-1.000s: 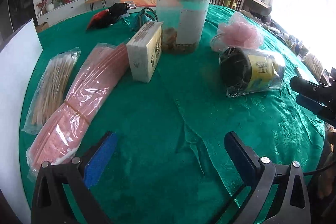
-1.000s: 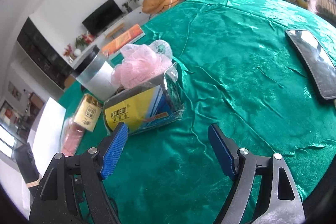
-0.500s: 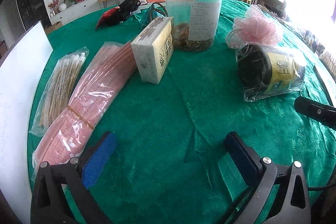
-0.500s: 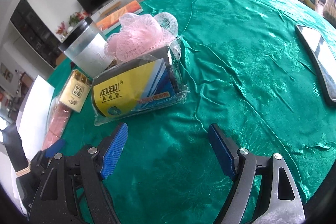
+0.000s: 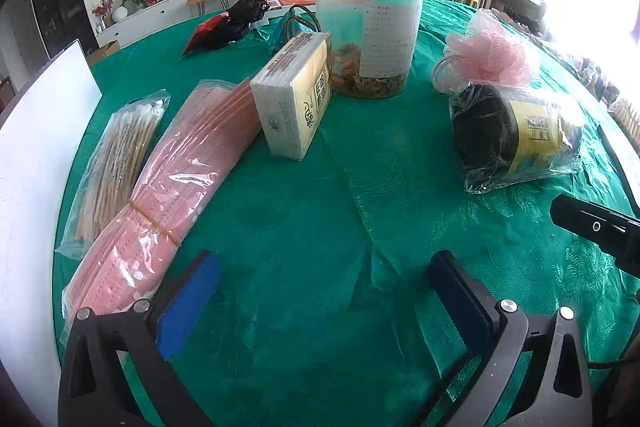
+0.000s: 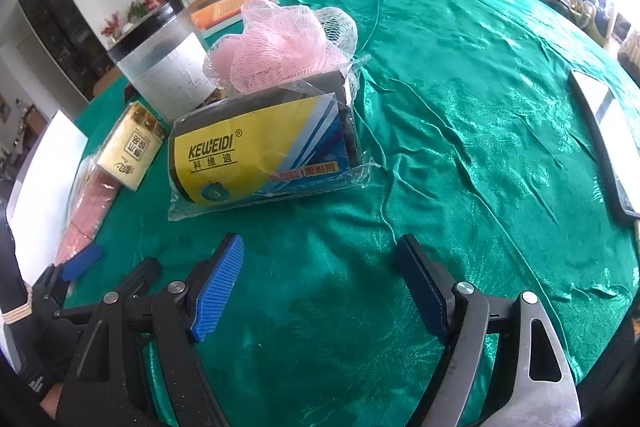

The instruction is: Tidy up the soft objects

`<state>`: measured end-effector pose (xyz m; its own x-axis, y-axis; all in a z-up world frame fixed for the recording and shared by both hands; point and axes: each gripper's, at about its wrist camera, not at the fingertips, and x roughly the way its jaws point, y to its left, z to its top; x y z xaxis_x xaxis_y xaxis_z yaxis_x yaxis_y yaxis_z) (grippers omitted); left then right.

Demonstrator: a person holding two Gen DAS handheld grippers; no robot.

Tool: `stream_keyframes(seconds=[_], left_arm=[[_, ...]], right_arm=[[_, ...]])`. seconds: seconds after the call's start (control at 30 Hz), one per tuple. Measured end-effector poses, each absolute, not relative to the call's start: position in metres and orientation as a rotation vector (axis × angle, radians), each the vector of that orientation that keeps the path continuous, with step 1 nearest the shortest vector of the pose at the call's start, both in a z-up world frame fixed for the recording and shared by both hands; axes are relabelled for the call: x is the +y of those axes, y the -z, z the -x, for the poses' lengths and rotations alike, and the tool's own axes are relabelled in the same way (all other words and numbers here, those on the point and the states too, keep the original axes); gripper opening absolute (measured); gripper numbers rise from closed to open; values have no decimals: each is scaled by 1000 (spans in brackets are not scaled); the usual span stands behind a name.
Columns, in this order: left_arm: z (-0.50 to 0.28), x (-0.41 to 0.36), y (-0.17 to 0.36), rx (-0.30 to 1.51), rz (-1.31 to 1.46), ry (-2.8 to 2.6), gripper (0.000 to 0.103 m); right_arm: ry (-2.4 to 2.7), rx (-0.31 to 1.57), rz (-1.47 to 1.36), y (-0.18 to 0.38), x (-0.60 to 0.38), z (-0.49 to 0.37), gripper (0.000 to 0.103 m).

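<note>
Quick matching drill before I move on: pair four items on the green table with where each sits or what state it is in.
Items:
1. pink mesh pouf
2. clear jar with black lid
3. pink mask pack
4. right gripper

Descriptions:
A. bound by a rubber band, beside the cotton swab bag
B. open, nothing between its pads
C. right behind the wrapped yellow KEWEIDI pack
D. upright, next to the cream tissue pack

Pairs: 1-C, 2-D, 3-A, 4-B
</note>
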<state>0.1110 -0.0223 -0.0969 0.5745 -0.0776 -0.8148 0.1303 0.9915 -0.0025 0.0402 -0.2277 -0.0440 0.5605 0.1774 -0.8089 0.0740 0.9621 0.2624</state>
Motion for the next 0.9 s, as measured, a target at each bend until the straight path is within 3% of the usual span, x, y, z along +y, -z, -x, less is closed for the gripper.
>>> stream_keyframes(seconds=[0.9], left_arm=[[-110,-22,97,950,-60,120,103]], right_arm=[[-54,985,-261,43,-223,-42,83]])
